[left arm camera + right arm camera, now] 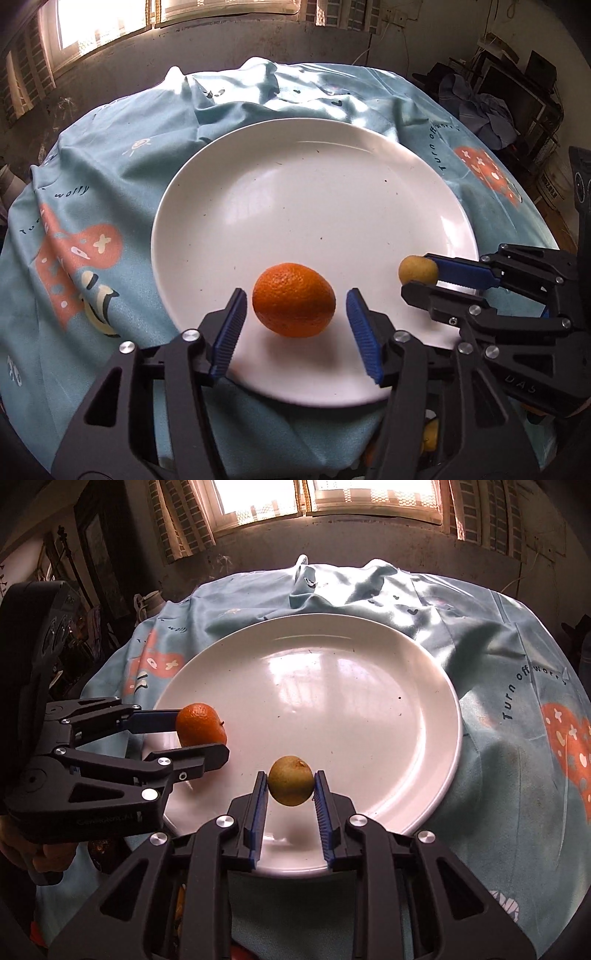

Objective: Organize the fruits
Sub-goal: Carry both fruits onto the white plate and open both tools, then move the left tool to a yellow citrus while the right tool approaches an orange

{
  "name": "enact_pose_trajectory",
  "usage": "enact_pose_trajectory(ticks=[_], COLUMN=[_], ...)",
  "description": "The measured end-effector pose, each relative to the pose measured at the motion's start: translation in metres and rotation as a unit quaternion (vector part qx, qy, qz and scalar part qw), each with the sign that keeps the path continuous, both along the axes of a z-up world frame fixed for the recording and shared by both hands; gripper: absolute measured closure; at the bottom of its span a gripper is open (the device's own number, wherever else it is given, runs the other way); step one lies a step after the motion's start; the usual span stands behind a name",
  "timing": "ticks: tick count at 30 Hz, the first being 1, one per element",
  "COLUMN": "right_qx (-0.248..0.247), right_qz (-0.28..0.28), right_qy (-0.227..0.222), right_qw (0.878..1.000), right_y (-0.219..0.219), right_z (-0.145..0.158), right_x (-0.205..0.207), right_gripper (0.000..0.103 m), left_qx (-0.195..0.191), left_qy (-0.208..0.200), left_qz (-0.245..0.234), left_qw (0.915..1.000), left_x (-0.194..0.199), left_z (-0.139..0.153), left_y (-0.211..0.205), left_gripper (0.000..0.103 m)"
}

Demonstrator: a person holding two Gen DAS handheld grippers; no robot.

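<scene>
An orange (294,300) lies on the near part of a white plate (314,177). My left gripper (295,306) is open, its blue pads on either side of the orange with gaps. My right gripper (291,781) is shut on a small yellow-green fruit (291,780) and holds it over the plate's near rim (332,867). The right gripper with its fruit (418,269) shows at the right of the left wrist view. The left gripper around the orange (201,724) shows at the left of the right wrist view.
The plate sits on a rumpled light-blue cloth (110,155) with red prints that covers a round table. More yellow and orange fruit (430,435) shows below the table's front edge. Clutter (517,103) stands beyond the table at the right.
</scene>
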State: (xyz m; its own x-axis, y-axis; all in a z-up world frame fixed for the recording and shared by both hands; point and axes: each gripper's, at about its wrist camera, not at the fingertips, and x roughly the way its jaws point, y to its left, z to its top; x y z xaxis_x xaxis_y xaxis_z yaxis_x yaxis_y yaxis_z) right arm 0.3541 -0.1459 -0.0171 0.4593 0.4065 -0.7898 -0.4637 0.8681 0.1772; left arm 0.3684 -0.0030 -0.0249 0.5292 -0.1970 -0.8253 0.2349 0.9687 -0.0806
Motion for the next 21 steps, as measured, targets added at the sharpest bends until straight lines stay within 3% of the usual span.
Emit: enact_pose_trajectory(ticks=[1,4,6,10,13,15,18,21], right_qx=[0.005,0.024,0.04,0.066,0.088,0.078,0.082,0.079], right_qz=[-0.002,-0.012,-0.014,-0.014,-0.024,-0.049,-0.011,0.008], right_qy=[0.002,-0.003,-0.015,-0.035,-0.044,-0.038,-0.003,-0.009], right_qw=[1.0,1.0,0.999,0.997,0.995,0.995,0.997,0.997], right_y=[-0.003,-0.016,-0.026,-0.045,-0.059,-0.064,-0.067,-0.073], right_z=[0.002,0.014,0.023,0.032,0.022,0.015,0.01,0.011], right_x=[-0.004,-0.022,-0.041,-0.085,-0.111,-0.122,-0.131,-0.149], right_gripper=[0.071,0.049,0.049,0.049,0.049,0.049,0.049,0.049], left_qx=[0.002,-0.004,-0.01,-0.025,-0.029,-0.025,-0.039,-0.029], left_qy=[-0.016,-0.046,-0.061,-0.088,-0.111,-0.102,-0.086,-0.097], left_qz=[0.006,0.008,0.017,0.032,0.048,0.043,0.031,0.028], left_qw=[0.9998,0.9989,0.9979,0.9953,0.9923,0.9936,0.995,0.9945], left_x=[-0.007,-0.033,-0.056,-0.111,-0.145,-0.159,-0.174,-0.189], left_z=[0.008,0.03,0.041,0.043,0.029,0.018,0.01,0.007], left_y=[0.003,0.011,0.019,0.031,0.035,0.034,0.034,0.035], left_gripper=[0.023,0.018,0.009,0.002,0.002,0.002,0.002,0.002])
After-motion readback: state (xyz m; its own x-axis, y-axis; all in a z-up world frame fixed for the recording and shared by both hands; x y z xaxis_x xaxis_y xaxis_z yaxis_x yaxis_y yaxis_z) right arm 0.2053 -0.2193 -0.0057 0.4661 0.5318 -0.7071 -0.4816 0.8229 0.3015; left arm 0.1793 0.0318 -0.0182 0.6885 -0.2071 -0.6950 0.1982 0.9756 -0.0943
